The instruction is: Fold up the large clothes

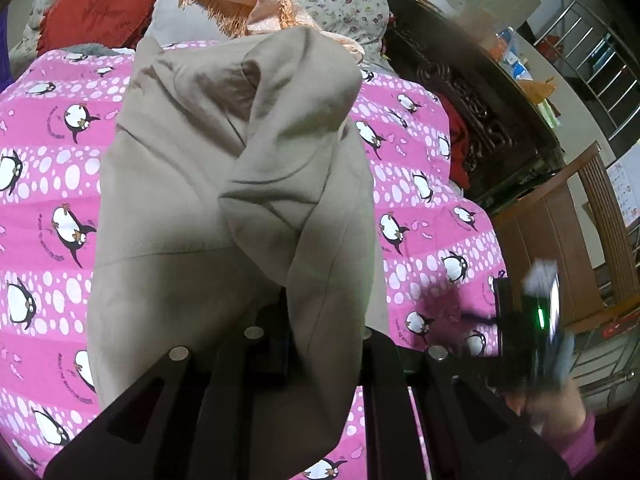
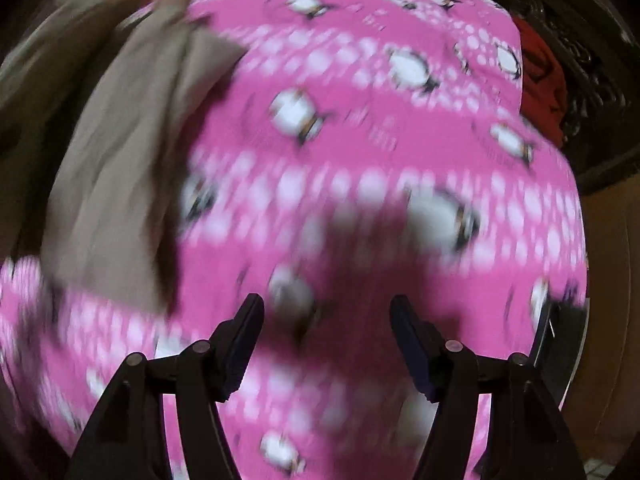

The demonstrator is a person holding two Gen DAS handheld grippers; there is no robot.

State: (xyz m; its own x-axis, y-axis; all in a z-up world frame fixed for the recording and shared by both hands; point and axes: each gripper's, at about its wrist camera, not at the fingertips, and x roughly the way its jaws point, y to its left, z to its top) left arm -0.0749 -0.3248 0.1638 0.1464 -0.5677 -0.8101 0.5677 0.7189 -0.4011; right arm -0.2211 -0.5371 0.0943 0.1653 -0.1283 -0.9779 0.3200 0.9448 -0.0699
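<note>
The left gripper (image 1: 304,344) points steeply down over the bed, its black fingers pressed together on a fold of the large beige cotton garment (image 1: 236,184). The cloth drapes over and between the fingers and hides their tips. From that pinch the garment runs away toward the far end of the bed in a long crumpled mass, its far edge bunched into loose folds, and it lies on the pink bedsheet printed with penguins and white dots (image 1: 420,184).

To the right in the left wrist view, the right gripper's body (image 1: 532,320) shows as a blurred dark block with a green light, carried by a hand in a pink sleeve (image 1: 580,440) at the near right edge.

In its own view, which is heavily blurred, the right gripper (image 2: 326,320) points almost straight down at the pink sheet (image 2: 360,140). Its two black fingers stand well apart with nothing between them but bare sheet. The beige garment (image 2: 120,184) lies off to its left, apart from the fingers.

At the far end of the bed are a red cushion (image 1: 100,8), a grey pillow (image 1: 188,12), a peach fringed cloth (image 1: 256,8) and floral bedding (image 1: 348,4). Along the right stand a dark carved wooden headboard (image 1: 472,96) and a brown wooden chair (image 1: 560,232), with a red cloth (image 1: 456,140) between bed and headboard.
</note>
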